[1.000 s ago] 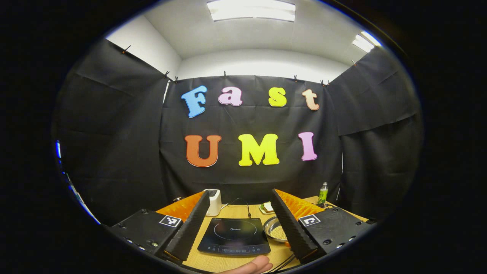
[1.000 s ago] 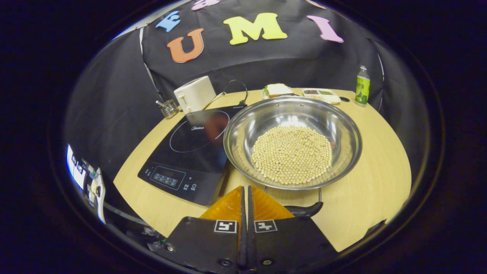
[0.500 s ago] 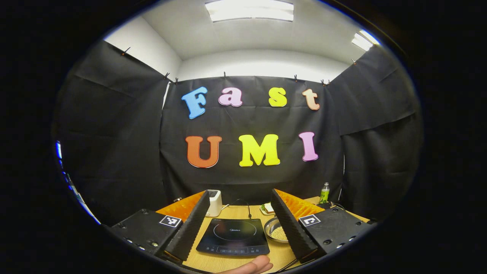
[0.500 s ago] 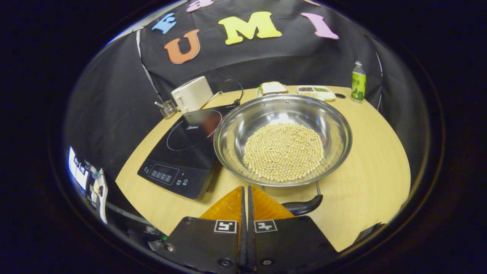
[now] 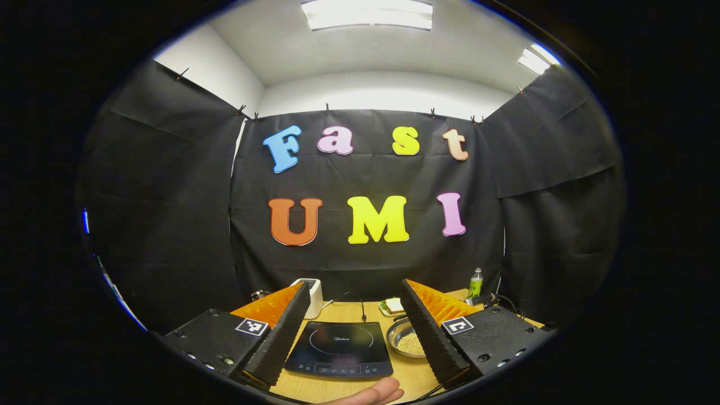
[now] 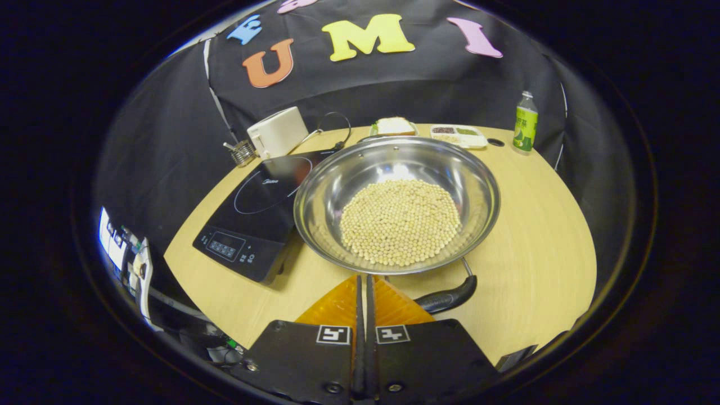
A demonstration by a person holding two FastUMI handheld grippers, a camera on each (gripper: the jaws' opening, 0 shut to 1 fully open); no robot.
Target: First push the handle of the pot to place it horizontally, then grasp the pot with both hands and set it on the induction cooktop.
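A steel pot point(image 6: 396, 202) holding pale beans rests on the wooden table point(image 6: 540, 270), its left rim overlapping the black induction cooktop point(image 6: 253, 197). The pot's black handle point(image 6: 447, 298) points toward me at the near rim. My right gripper point(image 6: 363, 277) is shut with nothing between its fingers, its tips just left of the handle and close under the pot's rim. In the left gripper view my left gripper point(image 5: 354, 289) hangs open high above the table's near side, with the cooktop point(image 5: 337, 349) and the pot point(image 5: 406, 340) small between its fingers.
At the back of the table stand a white appliance point(image 6: 277, 132), a small metal holder point(image 6: 243, 152), a plate with bread point(image 6: 394, 125), a white tray point(image 6: 458, 135) and a green bottle point(image 6: 523, 122). A thumb point(image 5: 371, 392) shows at the bottom of the left gripper view.
In the right gripper view the pot and cooktop have drifted left and the handle now slants more to the right. In the left gripper view the cooktop and pot have shrunk slightly.
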